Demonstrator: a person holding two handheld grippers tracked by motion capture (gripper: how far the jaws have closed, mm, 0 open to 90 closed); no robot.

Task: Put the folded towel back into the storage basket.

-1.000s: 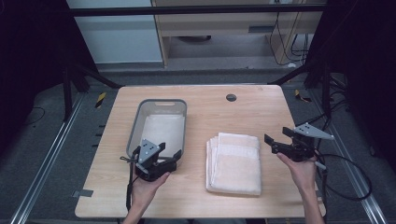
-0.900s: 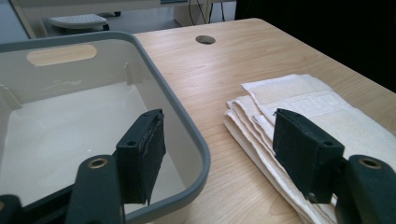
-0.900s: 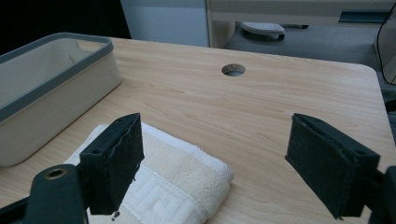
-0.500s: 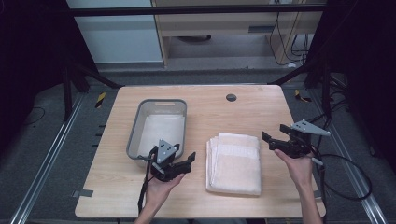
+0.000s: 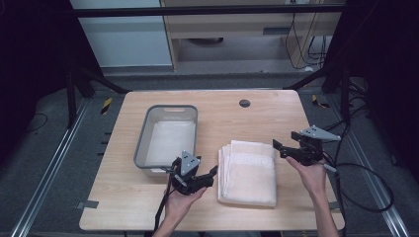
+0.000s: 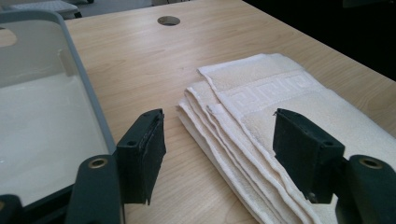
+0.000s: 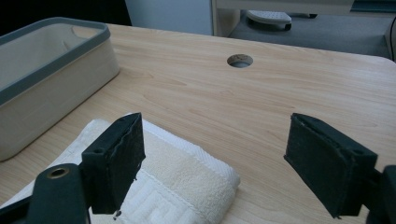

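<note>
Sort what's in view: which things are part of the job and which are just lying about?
In the job:
- towel, folded, between the two tongs
- bin, beside it
- left tongs, open, near the towel's edge
- right tongs, open, at its far corner

Lying about:
- table, with its hole

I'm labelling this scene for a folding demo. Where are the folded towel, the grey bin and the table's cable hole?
folded towel [image 5: 248, 173], high view, middle of its top layer.
grey bin [image 5: 143, 143], high view, left rim.
cable hole [image 5: 244, 103], high view, its centre.
</note>
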